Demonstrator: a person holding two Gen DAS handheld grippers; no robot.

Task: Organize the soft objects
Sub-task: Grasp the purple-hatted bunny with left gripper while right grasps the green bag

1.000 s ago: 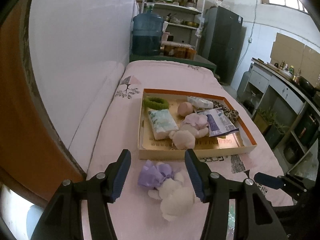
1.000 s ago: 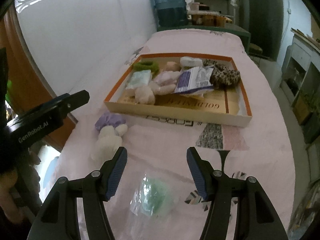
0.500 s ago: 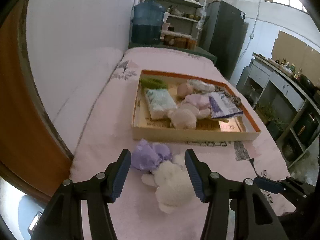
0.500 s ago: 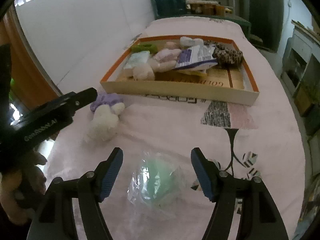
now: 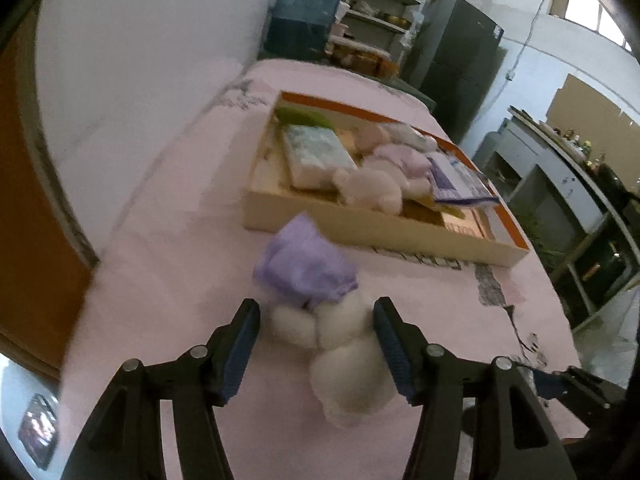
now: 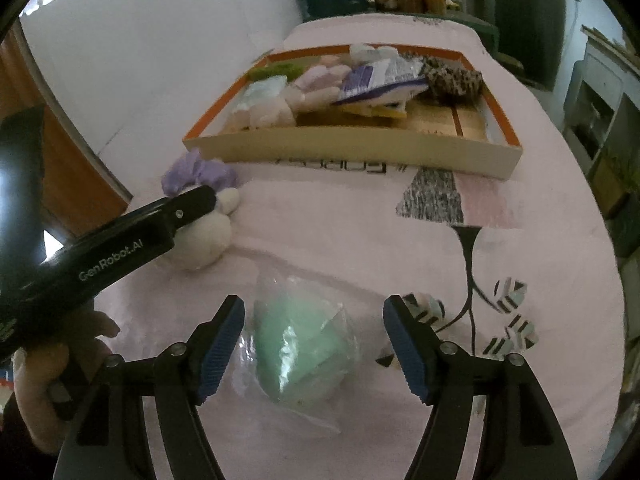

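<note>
A white plush toy with a purple cloth lies on the pink bedsheet, in front of the box. My left gripper is low over it. Its jaws are opening and the toy's upper part sits between them, ungripped. In the right wrist view the same toy shows behind the left gripper's finger. A mint-green soft thing in a clear bag lies between the wide jaws of my open right gripper, and the pads stand clear of it. The orange-rimmed cardboard box holds several soft items.
A white wall runs along the bed's left side. Behind the bed stand a blue water jug, shelves and a dark fridge. A counter is on the right. A person's hand holds the left gripper.
Both grippers have sunk toward the sheet. The left one now straddles the plush toy, with wider jaws. The right one's jaws have widened around the bagged green thing.
</note>
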